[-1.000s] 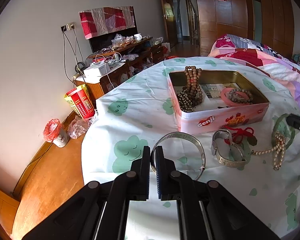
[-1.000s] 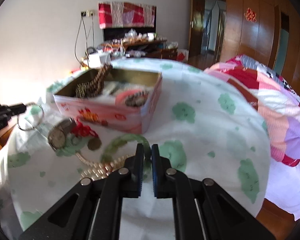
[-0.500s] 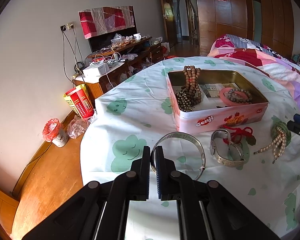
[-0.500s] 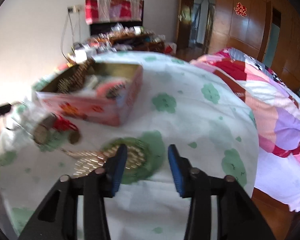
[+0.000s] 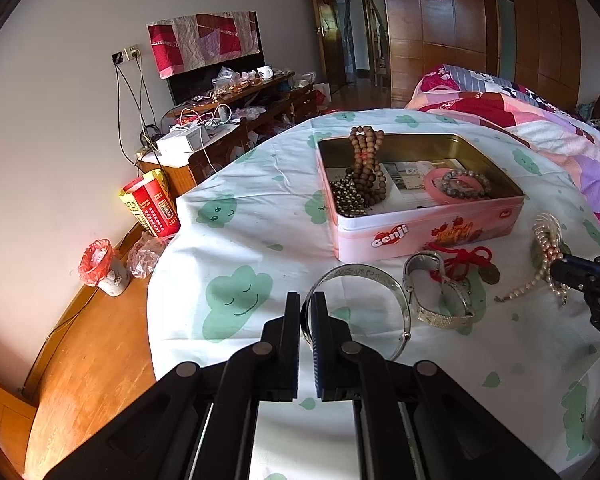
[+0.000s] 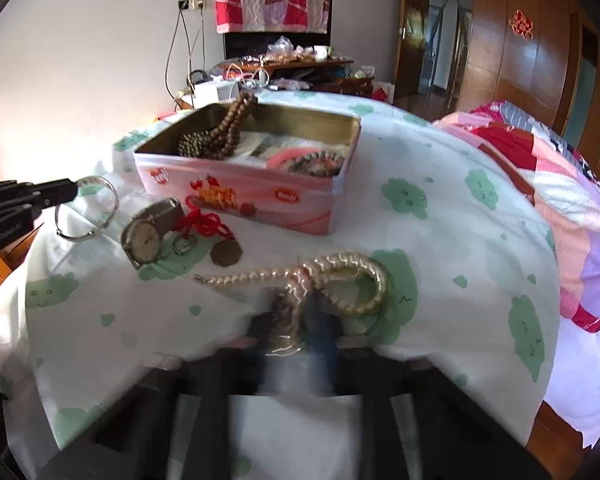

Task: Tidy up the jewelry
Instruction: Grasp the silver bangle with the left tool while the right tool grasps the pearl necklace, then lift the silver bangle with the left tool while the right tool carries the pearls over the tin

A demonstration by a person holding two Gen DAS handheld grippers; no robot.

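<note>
Left wrist view: left gripper [image 5: 306, 312] low center, fingers [image 5: 293, 320] clenched on the near rim of the silver bangle [image 5: 360, 300], which lies on the table [image 5: 260, 220] with its white cloth printed with green clouds. Just right of the bangle, a wristwatch [image 5: 440, 296], touching a red knotted cord [image 5: 464, 258] with a bronze coin pendant [image 5: 488, 274]. Behind them the pink tin box [image 5: 428, 236], open, holding wooden bead strands [image 5: 366, 164] draped over its far rim, dark metallic beads [image 5: 346, 200], a pink bangle [image 5: 434, 186] and a grey bead bracelet [image 5: 466, 184]. At the right edge the right gripper [image 5: 560, 270] tip is at the pearl necklace [image 5: 544, 252], which sits over a green bangle [image 5: 538, 250]. Red carton [image 5: 150, 206] on the floor left of the table. Right wrist view: right gripper [image 6: 300, 320] heavily motion-blurred, fingers [image 6: 320, 320] on either side of the pearl necklace [image 6: 332, 276]; grasping or released, cannot tell. Necklace loops over the green bangle [image 6: 376, 296] on the cloth, one strand trailing left. Coin pendant [image 6: 226, 254], red cord [image 6: 204, 222] and wristwatch [image 6: 144, 236] lie left, in front of the tin box [image 6: 240, 196]. Left gripper [image 6: 74, 190] at the far left, gripping the silver bangle [image 6: 90, 208].
</note>
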